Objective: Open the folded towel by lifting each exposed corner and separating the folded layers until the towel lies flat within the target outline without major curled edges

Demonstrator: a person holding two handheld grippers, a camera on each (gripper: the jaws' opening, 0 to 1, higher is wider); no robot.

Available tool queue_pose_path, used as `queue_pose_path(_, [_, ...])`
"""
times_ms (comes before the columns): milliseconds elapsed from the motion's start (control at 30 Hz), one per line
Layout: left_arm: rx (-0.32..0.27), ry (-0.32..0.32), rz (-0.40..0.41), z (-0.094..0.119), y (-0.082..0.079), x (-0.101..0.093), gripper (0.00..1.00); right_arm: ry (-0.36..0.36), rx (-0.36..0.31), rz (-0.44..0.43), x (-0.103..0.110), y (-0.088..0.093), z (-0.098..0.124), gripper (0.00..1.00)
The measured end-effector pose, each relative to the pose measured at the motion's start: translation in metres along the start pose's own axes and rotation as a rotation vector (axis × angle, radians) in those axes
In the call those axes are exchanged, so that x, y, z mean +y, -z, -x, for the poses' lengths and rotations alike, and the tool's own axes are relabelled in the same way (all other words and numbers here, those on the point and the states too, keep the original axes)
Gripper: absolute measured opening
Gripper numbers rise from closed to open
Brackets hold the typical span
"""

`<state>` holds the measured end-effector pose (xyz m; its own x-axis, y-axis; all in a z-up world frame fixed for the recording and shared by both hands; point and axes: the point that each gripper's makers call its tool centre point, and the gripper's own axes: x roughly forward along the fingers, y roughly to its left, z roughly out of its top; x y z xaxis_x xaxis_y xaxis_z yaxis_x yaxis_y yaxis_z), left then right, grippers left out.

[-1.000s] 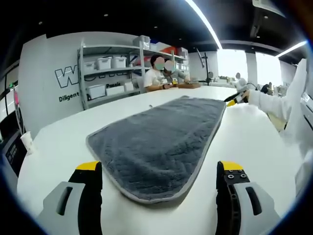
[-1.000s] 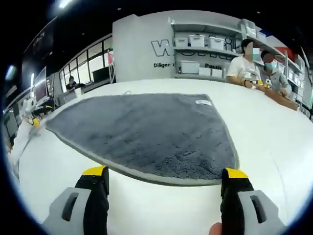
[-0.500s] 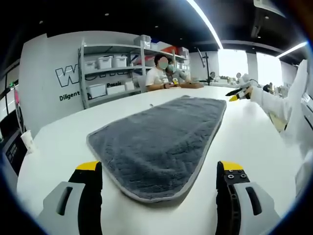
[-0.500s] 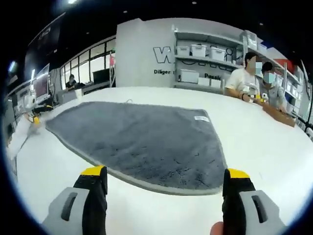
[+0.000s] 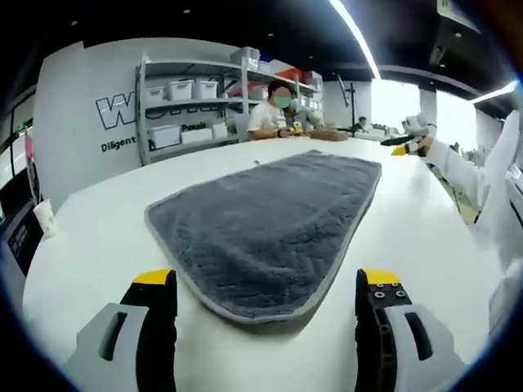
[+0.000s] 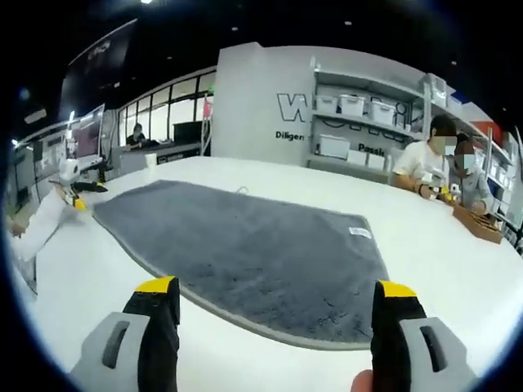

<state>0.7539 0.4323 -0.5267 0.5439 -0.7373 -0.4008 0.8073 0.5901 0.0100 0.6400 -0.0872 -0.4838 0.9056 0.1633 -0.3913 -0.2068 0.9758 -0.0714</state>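
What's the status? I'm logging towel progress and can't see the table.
Both grippers open, left gripper and right gripper off the towel. Grey towel spread flat on the white table, edges uncurled. Nothing on it.

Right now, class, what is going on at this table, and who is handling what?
A person holds a gripper in each hand over a white table. A grey towel lies spread out flat on it, with no folded layer showing and its edges lying down. The left gripper and the right gripper are both open, hovering off opposite ends of the towel and touching nothing. Other people sit at the far side of the table.
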Motion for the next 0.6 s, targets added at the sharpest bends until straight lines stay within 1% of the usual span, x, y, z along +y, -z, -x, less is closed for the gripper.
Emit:
queue_pose_path(67, [0.005,-0.003,0.032,0.001,0.003,0.001,0.80,-0.008,0.002,0.009,0.005,-0.001,-0.002,0.98])
queue_pose_path(100, [0.016,-0.017,0.050,0.002,0.007,0.005,0.77,-0.011,0.003,0.011,0.006,-0.001,-0.002,0.98])
queue_pose_path(133, [0.027,-0.026,0.050,0.003,0.009,0.007,0.75,-0.013,0.003,0.012,0.006,-0.001,-0.002,0.98])
queue_pose_path(200, [0.029,-0.042,0.072,0.005,0.011,0.011,0.71,-0.018,0.002,0.011,0.006,-0.002,-0.003,0.98])
queue_pose_path(300, [-0.010,-0.028,0.138,0.009,0.008,0.010,0.58,-0.018,0.005,0.010,0.004,-0.002,-0.004,0.98])
queue_pose_path(367, [-0.013,-0.018,0.172,0.012,0.009,0.009,0.46,-0.019,0.007,0.011,0.003,-0.002,-0.004,0.97])
queue_pose_path(400, [-0.008,-0.020,0.175,0.012,0.010,0.010,0.41,-0.020,0.007,0.010,0.003,-0.002,-0.004,0.97])
queue_pose_path(433, [0.023,-0.035,0.180,0.013,0.016,0.011,0.36,-0.021,0.007,0.009,0.002,-0.002,-0.005,0.97])
queue_pose_path(500, [0.071,-0.047,0.183,0.014,0.025,0.009,0.32,-0.023,0.008,0.011,0.003,-0.002,-0.005,0.97])
queue_pose_path(567, [0.075,-0.035,0.217,0.014,0.027,0.008,0.31,-0.024,0.009,0.015,0.005,-0.003,-0.005,0.97])
queue_pose_path(600, [0.067,-0.026,0.242,0.014,0.026,0.007,0.30,-0.025,0.007,0.016,0.006,-0.003,-0.005,0.97])
